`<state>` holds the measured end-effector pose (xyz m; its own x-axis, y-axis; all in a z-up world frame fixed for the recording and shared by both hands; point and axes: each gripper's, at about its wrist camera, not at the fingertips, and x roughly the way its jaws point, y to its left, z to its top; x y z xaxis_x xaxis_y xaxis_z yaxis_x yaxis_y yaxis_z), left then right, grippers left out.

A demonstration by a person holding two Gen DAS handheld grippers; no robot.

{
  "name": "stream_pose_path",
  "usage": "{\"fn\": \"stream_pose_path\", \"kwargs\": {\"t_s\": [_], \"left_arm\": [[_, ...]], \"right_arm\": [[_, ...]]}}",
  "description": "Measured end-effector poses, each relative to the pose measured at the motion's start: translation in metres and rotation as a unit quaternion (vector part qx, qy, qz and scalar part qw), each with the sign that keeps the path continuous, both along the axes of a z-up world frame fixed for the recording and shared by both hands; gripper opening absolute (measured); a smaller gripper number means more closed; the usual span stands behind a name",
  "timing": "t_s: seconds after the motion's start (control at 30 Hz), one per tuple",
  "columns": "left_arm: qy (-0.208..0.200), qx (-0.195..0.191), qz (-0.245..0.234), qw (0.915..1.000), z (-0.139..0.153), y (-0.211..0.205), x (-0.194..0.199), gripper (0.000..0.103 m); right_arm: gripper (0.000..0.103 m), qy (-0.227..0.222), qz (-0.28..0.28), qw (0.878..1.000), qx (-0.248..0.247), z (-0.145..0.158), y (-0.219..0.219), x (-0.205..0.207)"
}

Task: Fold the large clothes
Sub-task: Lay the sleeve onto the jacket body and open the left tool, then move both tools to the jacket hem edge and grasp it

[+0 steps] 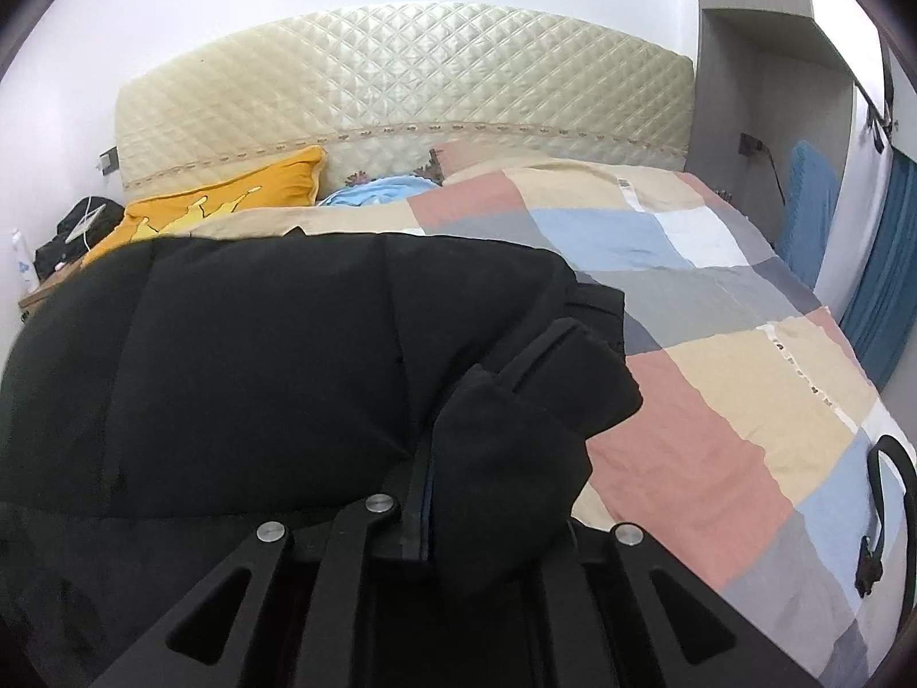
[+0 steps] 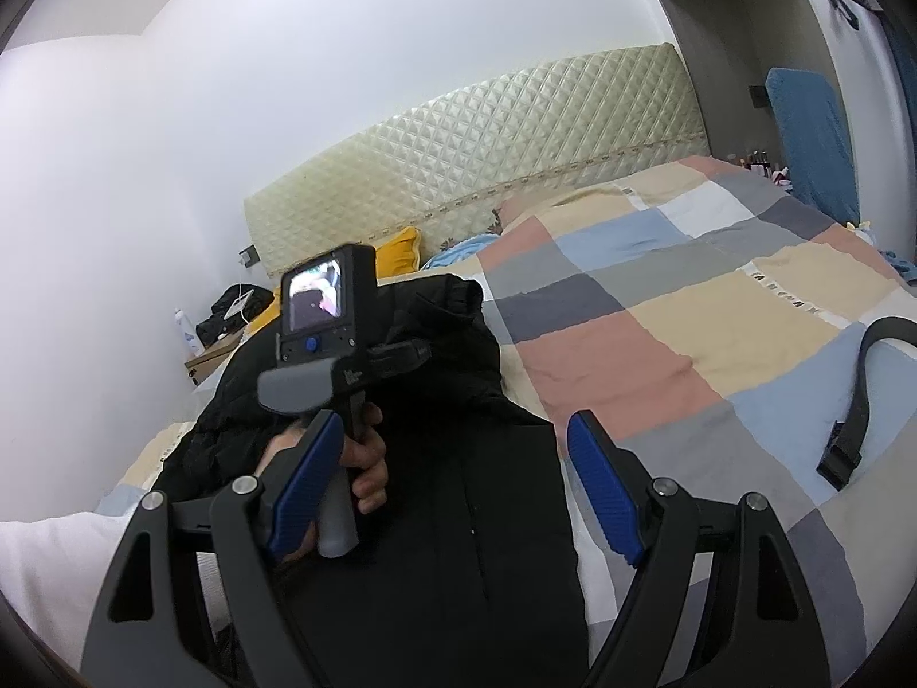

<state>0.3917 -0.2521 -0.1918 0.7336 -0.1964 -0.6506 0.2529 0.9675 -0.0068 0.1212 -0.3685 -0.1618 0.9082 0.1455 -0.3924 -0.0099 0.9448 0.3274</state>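
Observation:
A large black padded jacket [image 1: 229, 355] lies on the bed's patchwork quilt [image 1: 716, 401] and fills the left of the left wrist view. My left gripper [image 1: 493, 418] is shut on a fold of the jacket, and black fabric drapes over its fingers. In the right wrist view the jacket [image 2: 435, 516] lies below my right gripper [image 2: 453, 476], which is open with its blue pads [image 2: 602, 487] wide apart above the cloth. The left gripper's body [image 2: 326, 332] and the hand holding it show there, over the jacket's far part.
A quilted cream headboard [image 1: 401, 92] stands at the back, with a yellow pillow [image 1: 229, 195] and blue cloth at its foot. A black strap [image 2: 859, 401] lies on the quilt at the right. A nightstand with dark items [image 1: 74, 235] stands at the left. Blue fabric [image 1: 808, 212] hangs at the right.

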Motion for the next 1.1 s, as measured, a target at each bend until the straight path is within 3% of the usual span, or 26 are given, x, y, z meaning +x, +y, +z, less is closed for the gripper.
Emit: {"fn": "stream_pose_path", "kwargs": {"t_s": [0.13, 0.27, 0.37, 0.5, 0.83, 1.1], "left_arm": [[-0.03, 0.028, 0.003, 0.9992, 0.019, 0.0, -0.018, 0.019], [-0.026, 0.051, -0.014, 0.9983, 0.032, 0.005, -0.033, 0.037], [-0.024, 0.041, -0.007, 0.9989, 0.046, 0.02, -0.043, 0.054], [-0.042, 0.026, -0.003, 0.9988, 0.077, 0.04, -0.062, 0.067], [-0.069, -0.064, 0.011, 0.9955, 0.152, 0.117, -0.122, 0.068], [-0.096, -0.038, 0.046, 0.9936, 0.177, 0.181, -0.187, 0.068]], "right_arm": [[0.081, 0.0, -0.008, 1.0, -0.001, 0.0, -0.004, -0.002], [0.081, -0.006, -0.014, 1.0, -0.001, 0.003, -0.006, -0.004], [0.08, -0.006, -0.016, 1.0, -0.005, 0.003, -0.005, -0.005], [0.08, -0.006, -0.019, 1.0, -0.01, 0.002, -0.003, -0.004], [0.08, -0.027, -0.001, 0.999, -0.039, 0.018, 0.017, -0.022], [0.08, -0.054, 0.031, 0.996, -0.06, 0.031, 0.044, -0.038]]}}
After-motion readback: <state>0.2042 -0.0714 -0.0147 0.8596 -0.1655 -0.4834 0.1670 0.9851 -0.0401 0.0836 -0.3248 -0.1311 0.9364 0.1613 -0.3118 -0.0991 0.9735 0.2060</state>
